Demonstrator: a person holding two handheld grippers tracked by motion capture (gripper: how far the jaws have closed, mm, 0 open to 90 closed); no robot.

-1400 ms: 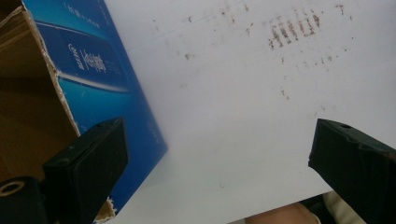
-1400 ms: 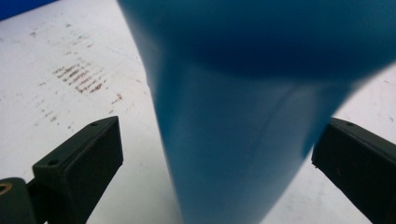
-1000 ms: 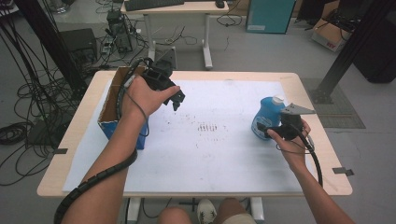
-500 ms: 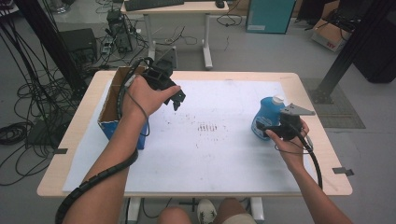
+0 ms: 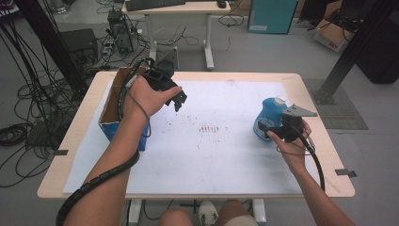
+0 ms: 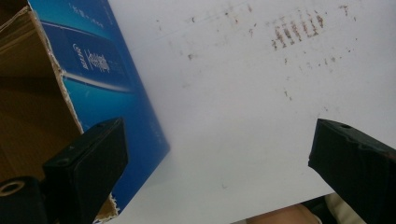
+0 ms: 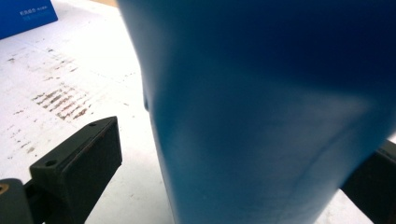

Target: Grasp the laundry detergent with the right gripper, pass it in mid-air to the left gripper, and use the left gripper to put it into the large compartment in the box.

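Right tool (image 5: 274, 128): jaws spread on either side of the blue bottle (image 5: 268, 117), not visibly clamped; left jaw stands clear of its wall in the right gripper view.
Blue bottle: upright on the white-covered surface (image 5: 216, 155), directly ahead of the right tool, between its jaws.
Left tool (image 5: 178, 100): released, jaws wide apart, held above the surface.
Blue box (image 5: 115, 123): just beside the left tool, open cardboard inside showing.

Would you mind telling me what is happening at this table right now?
A person works a tool in each hand. The right tool has its jaws open around a blue bottle standing on the white sheet; no firm clamp is visible. The left tool hangs open and empty beside the open cardboard box.
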